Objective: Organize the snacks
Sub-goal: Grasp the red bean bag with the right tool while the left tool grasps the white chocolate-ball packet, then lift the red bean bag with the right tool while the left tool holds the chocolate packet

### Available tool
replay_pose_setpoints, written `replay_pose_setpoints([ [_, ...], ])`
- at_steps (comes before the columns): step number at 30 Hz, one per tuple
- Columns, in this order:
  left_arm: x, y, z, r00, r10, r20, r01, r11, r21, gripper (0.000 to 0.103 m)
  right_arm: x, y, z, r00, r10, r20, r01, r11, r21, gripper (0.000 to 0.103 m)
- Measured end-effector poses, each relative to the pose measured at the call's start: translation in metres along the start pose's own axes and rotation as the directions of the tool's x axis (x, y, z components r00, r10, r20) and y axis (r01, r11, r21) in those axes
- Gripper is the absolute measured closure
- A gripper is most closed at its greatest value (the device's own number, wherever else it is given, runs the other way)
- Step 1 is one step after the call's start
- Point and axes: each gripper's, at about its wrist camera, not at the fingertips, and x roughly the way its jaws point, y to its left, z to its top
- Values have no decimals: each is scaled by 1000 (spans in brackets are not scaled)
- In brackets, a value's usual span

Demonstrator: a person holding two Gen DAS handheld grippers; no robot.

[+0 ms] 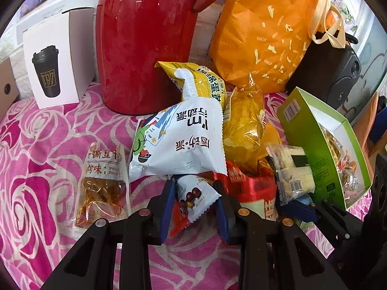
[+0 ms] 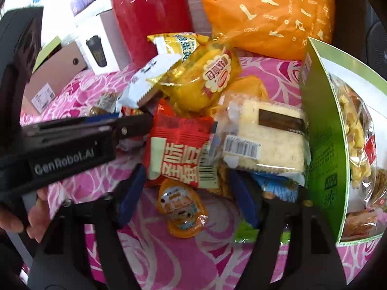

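A heap of snacks lies on a pink rose-patterned cloth [image 1: 48,145]. Behind the heap stand a red jug [image 1: 145,43], a white box printed with a black cup [image 1: 53,60] and an orange bag [image 1: 266,29]; a black speaker [image 1: 331,72] sits to the right of the bag. A green box [image 1: 321,145] of wrapped snacks stands tilted at the right edge of the heap, its open window side turned away from the pile.

In the heap, a big white packet [image 1: 181,140] leans over a yellow packet [image 1: 205,82], with a clear yellow bag [image 1: 244,125] beside them. A red packet [image 2: 179,149] lies in the middle, touching a clear-wrapped cake slice [image 2: 266,135] that rests against the green box. A bag of brown dried tofu [image 1: 101,181] lies apart on the left. A small orange jelly cup [image 2: 181,207] lies on the cloth at the near edge.

The left tool [image 1: 194,200] is clenched on a small white packet with chocolate balls [image 1: 196,195], at the front of the heap under the big white packet's lower edge; a red wrapper edge shows just below it.

The right tool [image 2: 188,191] is released, its blue pads wide apart on either side of the jelly cup and the red packet's lower edge, without gripping either.
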Motion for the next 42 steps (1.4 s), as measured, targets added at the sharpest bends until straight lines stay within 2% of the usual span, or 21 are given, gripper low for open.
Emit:
replay_pose_setpoints([
  [2, -3, -4, -2, 1000, -15, -4, 15, 1000, 16, 75, -7, -1, 0, 1000, 22, 13, -22, 1000, -4, 49],
  [4, -10, -8, -6, 1000, -14, -1, 14, 1000, 22, 76, -16, 2, 0, 999, 25, 25, -25, 999, -25, 56],
  [5, -13, -10, -9, 1000, -14, -1, 14, 1000, 20, 77, -21, 1, -1, 999, 32, 31, -31, 999, -31, 68],
  [6, -16, -9, -12, 1000, -13, 0, 13, 1000, 17, 77, -25, 2, -1, 999, 41, 36, -39, 999, -31, 74],
  [12, -45, -4, -37, 999, -40, -2, 40, 999, -14, 77, -46, -2, -15, 989, 146, 23, -146, 989, 12, 75],
  [14, -56, -1, -47, 1000, -28, 5, 28, 1000, -8, 77, -53, 2, -20, 986, 165, 15, -165, 986, -14, 73],
  [16, -69, 3, -57, 1000, 12, 15, -12, 1000, -1, 77, -60, 8, -22, 986, 166, 24, -164, 984, -68, 70],
  [18, -81, 11, -64, 998, 47, 32, -47, 999, 0, 77, -67, 14, -23, 991, 132, 31, -127, 982, -138, 40],
  [19, -88, 17, -68, 997, 62, 39, -62, 998, -7, 77, -68, 16, -24, 992, 118, 37, -111, 981, -159, 38],
  [25, -113, 45, -80, 995, 77, 68, -71, 994, -86, 77, -69, 28, -33, 993, 114, 3, -110, 963, -247, 35],
  [29, -123, 49, -87, 994, 68, 85, -59, 992, -108, 76, -55, 30, -45, 999, -37, -15, 29, 930, -365, 35],
  [31, -123, 50, -88, 995, 52, 86, -42, 992, -117, 76, -44, 28, -45, 997, -77, -21, 64, 924, -377, 35],
  [36, -123, 43, -87, 996, 39, 82, -31, 995, -96, 76, -33, 37, -16, 1000, -10, 30, 20, 930, -367, 35],
  [41, -123, 41, -87, 996, 41, 75, -35, 995, -89, 76, -1, 48, 13, 1000, 16, -15, -21, 906, -423, 35],
  [42, -123, 41, -87, 996, 42, 73, -35, 996, -88, 76, 8, 47, 17, 999, 21, -48, -39, 904, -425, 35],
])
